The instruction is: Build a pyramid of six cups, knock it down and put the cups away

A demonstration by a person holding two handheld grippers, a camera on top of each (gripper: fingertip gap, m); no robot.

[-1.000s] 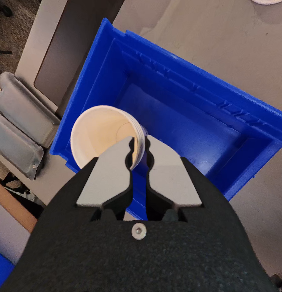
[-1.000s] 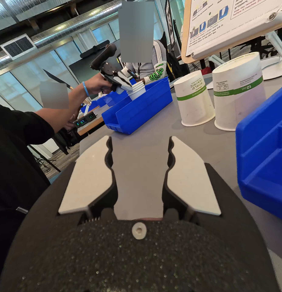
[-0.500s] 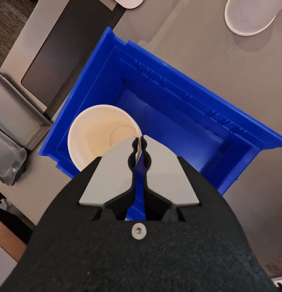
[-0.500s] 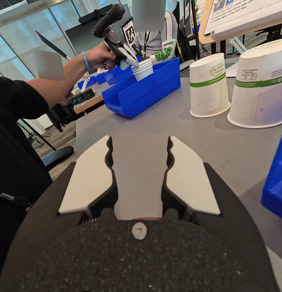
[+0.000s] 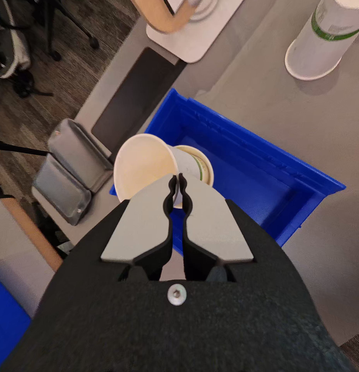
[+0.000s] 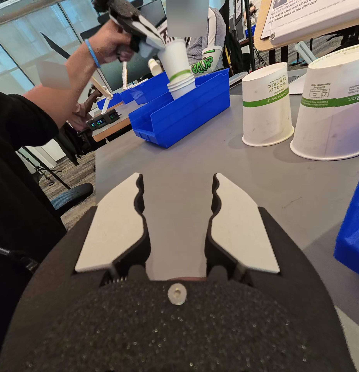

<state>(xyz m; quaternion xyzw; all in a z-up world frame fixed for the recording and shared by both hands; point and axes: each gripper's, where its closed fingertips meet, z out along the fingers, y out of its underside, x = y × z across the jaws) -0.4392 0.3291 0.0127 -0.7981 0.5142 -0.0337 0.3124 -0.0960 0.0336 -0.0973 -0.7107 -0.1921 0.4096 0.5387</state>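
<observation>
Cup (image 5: 142, 167), white with a green band, is pinched by its rim in the left gripper (image 5: 178, 178), whose jaws are nearly closed on the paper wall. It hangs tilted above the stack (image 6: 181, 88) of nested cups standing in the bin (image 5: 255, 177), its base still inside the top cup of that stack. The bin, blue, sits on the grey counter (image 6: 184, 161). Beyond the bin two more cups stand upside down on the counter, one (image 6: 265, 106) nearer the bin and one (image 6: 331, 112) farther from it. The right gripper (image 6: 177, 179) hovers low over the counter, well apart from the bin, jaws wide and empty.
</observation>
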